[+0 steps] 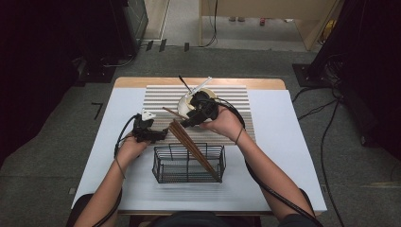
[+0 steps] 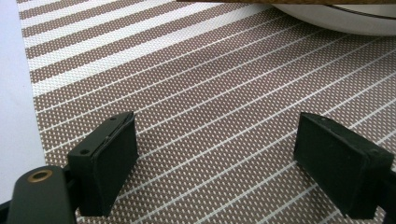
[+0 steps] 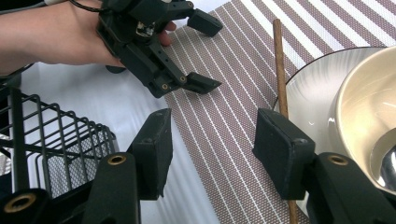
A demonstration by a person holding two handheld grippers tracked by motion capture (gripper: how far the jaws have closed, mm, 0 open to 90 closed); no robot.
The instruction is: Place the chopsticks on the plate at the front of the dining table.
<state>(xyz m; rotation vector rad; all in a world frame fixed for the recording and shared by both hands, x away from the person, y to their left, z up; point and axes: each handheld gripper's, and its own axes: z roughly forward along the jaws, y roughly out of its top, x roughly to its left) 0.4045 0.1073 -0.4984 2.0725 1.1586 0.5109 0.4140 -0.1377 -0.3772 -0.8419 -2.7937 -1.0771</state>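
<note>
My left gripper (image 1: 161,135) (image 2: 217,144) hovers open over the brown-and-white striped placemat (image 1: 236,101) (image 2: 210,70), with nothing between its pads. To its right, my right gripper (image 1: 187,124) (image 3: 212,135) stands open near the white bowl (image 1: 185,103) (image 3: 359,93); the space between its pads holds only mat. A single brown chopstick (image 1: 169,111) (image 3: 279,60) lies beside the right-hand jaw, resting across the rim of the plate (image 3: 313,88). Several brown chopsticks (image 1: 194,146) lean in the black wire basket (image 1: 161,165) (image 3: 51,140). The right gripper view also takes in the left gripper (image 3: 208,53), open.
The bowl sits on the plate and holds a spoon (image 3: 387,158), plus a white handle (image 1: 203,85) and a black one (image 1: 183,82). The basket stands near the front edge of the white table (image 1: 283,165). Cables trail from both grippers.
</note>
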